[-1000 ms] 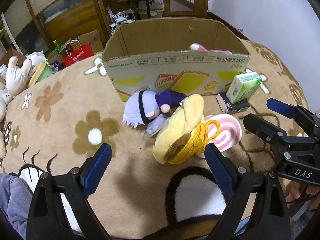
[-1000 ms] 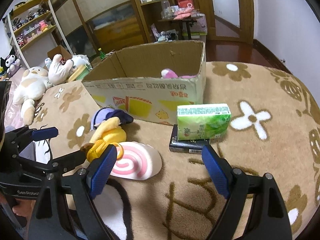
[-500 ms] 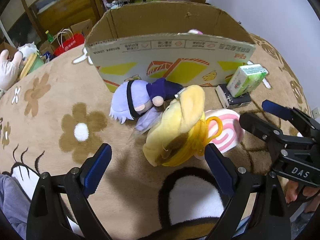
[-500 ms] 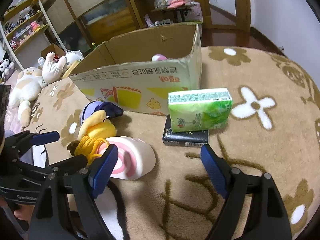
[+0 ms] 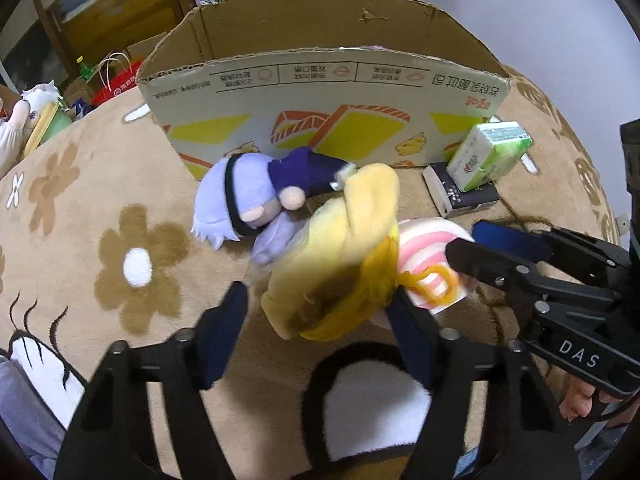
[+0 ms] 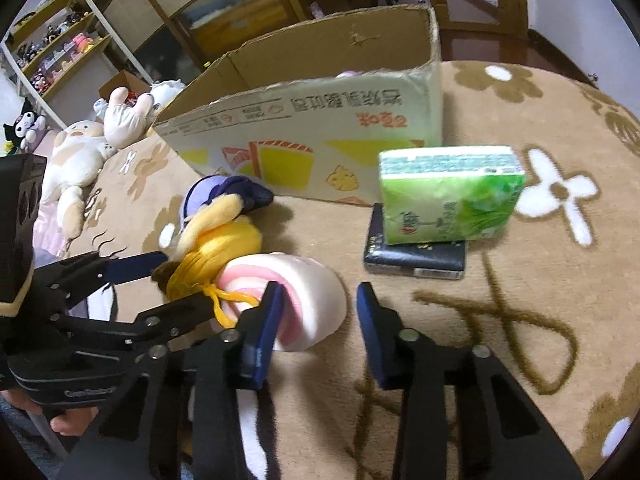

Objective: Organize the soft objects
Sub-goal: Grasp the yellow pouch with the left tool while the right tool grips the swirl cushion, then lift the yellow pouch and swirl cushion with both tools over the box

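A yellow plush point(image 5: 340, 264) with a yellow cord loop lies on the rug, against a purple-haired doll point(image 5: 256, 204) and a pink-and-white swirl plush point(image 5: 432, 240). My left gripper point(image 5: 320, 332) is open, its jaws either side of the yellow plush's near end. It also shows in the right wrist view point(image 6: 160, 280). My right gripper point(image 6: 318, 328) is open and partly narrowed around the right side of the swirl plush point(image 6: 308, 300). The open cardboard box point(image 5: 328, 100) stands behind, with something pink inside.
A green tissue pack point(image 6: 448, 196) lies on a dark box point(image 6: 416, 256) to the right of the cardboard box. Plush toys point(image 6: 84, 152) lie at the rug's far left. Shelves and furniture stand beyond.
Both grippers moved forward and down toward the plush pile. The left jaws have narrowed around the yellow plush. The right jaws have narrowed at the swirl plush.
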Demonstrator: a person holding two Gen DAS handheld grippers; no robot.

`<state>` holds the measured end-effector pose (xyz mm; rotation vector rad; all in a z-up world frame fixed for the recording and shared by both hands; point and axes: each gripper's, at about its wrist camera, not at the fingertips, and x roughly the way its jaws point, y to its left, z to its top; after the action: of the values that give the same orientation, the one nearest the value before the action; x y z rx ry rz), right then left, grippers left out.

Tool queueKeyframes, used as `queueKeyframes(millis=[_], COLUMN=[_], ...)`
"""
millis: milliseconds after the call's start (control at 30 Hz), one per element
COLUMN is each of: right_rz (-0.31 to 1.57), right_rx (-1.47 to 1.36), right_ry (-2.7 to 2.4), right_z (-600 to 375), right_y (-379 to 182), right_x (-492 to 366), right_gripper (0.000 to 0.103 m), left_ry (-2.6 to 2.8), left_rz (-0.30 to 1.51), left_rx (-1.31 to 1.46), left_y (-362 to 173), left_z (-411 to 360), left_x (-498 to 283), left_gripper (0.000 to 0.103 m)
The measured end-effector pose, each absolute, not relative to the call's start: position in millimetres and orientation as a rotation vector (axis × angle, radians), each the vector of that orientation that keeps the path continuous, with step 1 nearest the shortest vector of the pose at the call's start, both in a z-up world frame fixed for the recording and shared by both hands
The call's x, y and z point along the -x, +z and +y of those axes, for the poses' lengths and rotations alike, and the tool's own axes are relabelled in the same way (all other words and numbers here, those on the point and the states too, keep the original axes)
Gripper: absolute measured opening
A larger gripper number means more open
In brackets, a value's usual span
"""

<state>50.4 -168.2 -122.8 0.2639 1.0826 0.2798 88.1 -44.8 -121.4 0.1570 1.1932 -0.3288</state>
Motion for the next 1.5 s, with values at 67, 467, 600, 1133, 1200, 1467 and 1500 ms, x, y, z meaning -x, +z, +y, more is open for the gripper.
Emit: queueKeyframes(millis=[67, 467, 600, 1133, 1200, 1467, 1500], right_rz=[1.094, 1.109, 1.089, 0.99, 0.979, 0.895, 0.882], right_rx=[-0.262, -0.21, -0.158, -0.088, -0.095, -0.091, -0.093], right_ry=[0.298, 0.291, 0.281, 0.173, 0.156, 0.101, 0.093], right_z=[-164, -149, -143, -166, -170, -181, -183], right_y=[-125, -133, -128, -99, -97, -76, -73], right_x=[-52, -59, -57, -44, -42, -29, -27], right_gripper=[0.031, 0.017, 0.014, 0.014, 0.013, 0.012, 0.012], left_ry=[-0.344, -0.355, -0.36, -0.357, -0.346, -0.31, -0.303], left_rz=[1.202, 1.188, 1.184, 1.117, 1.087, 0.976, 0.961], left_rx=[-0.14, -0.134, -0.118, -0.081, -0.088, -0.082, -0.08], left_y=[-123, -125, -122, -98, -92, -64, -60], left_z=[-45, -46, -42, -34, -34, -25, -23], left_x=[-87, -92, -92, -76, -72, -57, -56], left_gripper=[0.056, 0.042, 0.033, 0.029, 0.029, 0.029, 0.029])
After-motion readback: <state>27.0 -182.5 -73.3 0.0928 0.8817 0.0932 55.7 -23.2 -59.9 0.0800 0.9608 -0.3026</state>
